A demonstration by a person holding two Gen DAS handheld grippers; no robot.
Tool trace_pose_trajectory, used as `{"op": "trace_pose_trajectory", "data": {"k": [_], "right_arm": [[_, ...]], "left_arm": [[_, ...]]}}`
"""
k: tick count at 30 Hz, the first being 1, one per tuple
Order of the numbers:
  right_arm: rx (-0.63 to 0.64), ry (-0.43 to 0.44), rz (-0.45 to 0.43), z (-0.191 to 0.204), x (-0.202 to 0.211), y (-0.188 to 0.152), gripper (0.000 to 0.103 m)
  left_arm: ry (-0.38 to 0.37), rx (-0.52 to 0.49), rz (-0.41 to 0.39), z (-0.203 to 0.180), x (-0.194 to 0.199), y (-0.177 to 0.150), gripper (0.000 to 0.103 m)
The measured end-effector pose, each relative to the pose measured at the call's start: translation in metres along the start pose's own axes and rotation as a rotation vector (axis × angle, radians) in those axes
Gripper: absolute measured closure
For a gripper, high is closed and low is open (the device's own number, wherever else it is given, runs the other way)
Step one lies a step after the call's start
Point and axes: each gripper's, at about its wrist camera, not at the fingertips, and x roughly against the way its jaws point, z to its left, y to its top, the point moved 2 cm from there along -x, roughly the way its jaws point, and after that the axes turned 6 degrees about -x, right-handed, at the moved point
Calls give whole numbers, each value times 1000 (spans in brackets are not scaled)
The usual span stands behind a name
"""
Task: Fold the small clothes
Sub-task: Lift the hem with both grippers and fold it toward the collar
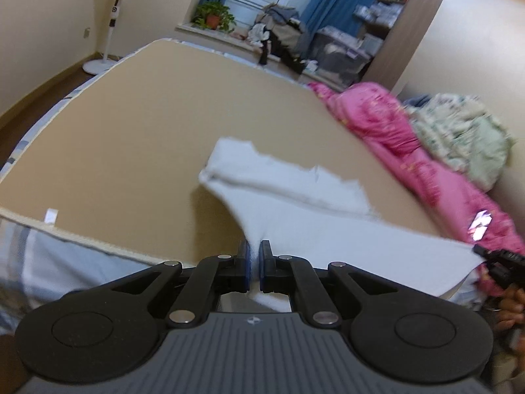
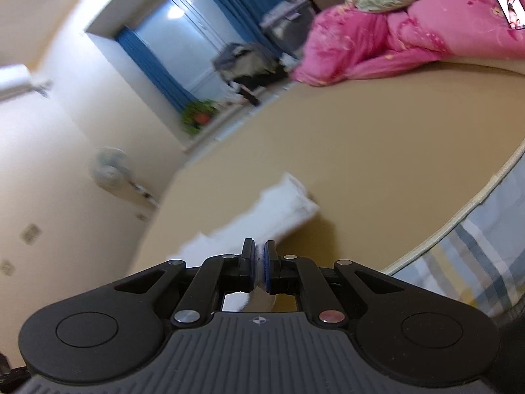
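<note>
Two black hand-held grippers, each clamped on the same small white cloth garment [image 1: 288, 203]. Left gripper [image 1: 253, 262] pinches one edge; right gripper [image 2: 259, 262] pinches another. Garment hangs stretched between them above the tan flat mattress top [image 1: 131, 124], far end folded over. Crumpled pink quilt [image 1: 387, 121] lies beyond, right side.

right gripper [image 2: 259, 256] | white cloth [image 2: 279, 210] is being pinched between closed jaws | cloth is being held above tan bed [image 2: 377, 138] | pink quilt [image 2: 377, 39] behind
</note>
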Motion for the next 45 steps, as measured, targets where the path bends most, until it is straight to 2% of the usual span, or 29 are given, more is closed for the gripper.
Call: {"op": "trace_pose_trajectory", "data": {"k": [4, 7, 9, 11, 13, 16, 18, 20, 21, 22, 24, 25, 26, 27, 28, 29, 30, 31, 33, 37, 40, 43, 44, 45], "right_arm": [[-107, 124, 11, 3, 50, 11, 98], [-143, 123, 23, -5, 55, 14, 98], [-155, 87, 39, -11, 35, 14, 98], [-191, 23, 66, -25, 3, 21, 98], [-210, -25, 103, -40, -42, 32, 98], [-229, -100, 153, -57, -113, 46, 98], [-228, -163, 160, -63, -164, 57, 98], [-239, -204, 138, -72, -211, 72, 97], [-226, -238, 123, -76, -229, 78, 96], [-205, -281, 97, -80, -243, 82, 92], [-164, -301, 65, -86, -255, 82, 83], [-144, -307, 79, -91, -261, 76, 83], [-148, -338, 130, -97, -270, 69, 81], [-154, -342, 163, -99, -275, 66, 81], [-134, -308, 179, -95, -279, 62, 81], [-92, -285, 198, -89, -284, 60, 80], [-26, -264, 215, -81, -289, 57, 75], [21, -259, 226, -76, -294, 54, 65], [53, -243, 248, -69, -302, 50, 59], [64, -201, 248, -53, -306, 43, 59], [71, -171, 231, -46, -310, 50, 59], [106, -191, 262, -45, -319, 47, 59], [122, -204, 274, -46, -321, 45, 59], [147, -224, 275, -45, -325, 43, 67]], "left_arm": [[-25, 16, -7, 0, 51, 5, 98], [-21, 52, 4, 8, 42, 9, 98], [-12, 78, 27, 22, 16, 16, 98], [0, 96, 53, 32, -30, 29, 98], [8, 76, 67, 39, -80, 49, 98], [59, 33, 92, 45, -158, 88, 98], [61, 20, 94, 54, -203, 114, 96], [156, 7, 87, 66, -241, 135, 93], [188, 14, 77, 73, -251, 140, 87], [186, 35, 72, 84, -259, 142, 84], [147, 110, 59, 105, -266, 129, 81], [124, 137, 88, 113, -271, 114, 79], [153, 128, 213, 115, -283, 108, 80], [162, 93, 234, 113, -286, 108, 79], [153, 56, 184, 110, -282, 112, 77], [146, 27, 143, 106, -280, 116, 68], [134, 20, 126, 104, -282, 119, 56], [115, 23, 129, 104, -287, 121, 53], [90, 28, 167, 102, -300, 120, 52], [137, -35, 183, 96, -321, 120, 52], [133, -24, 213, 96, -328, 117, 55], [126, -25, 204, 100, -330, 116, 79], [121, -25, 202, 99, -330, 115, 97], [123, -34, 194, 97, -330, 115, 98]]}}
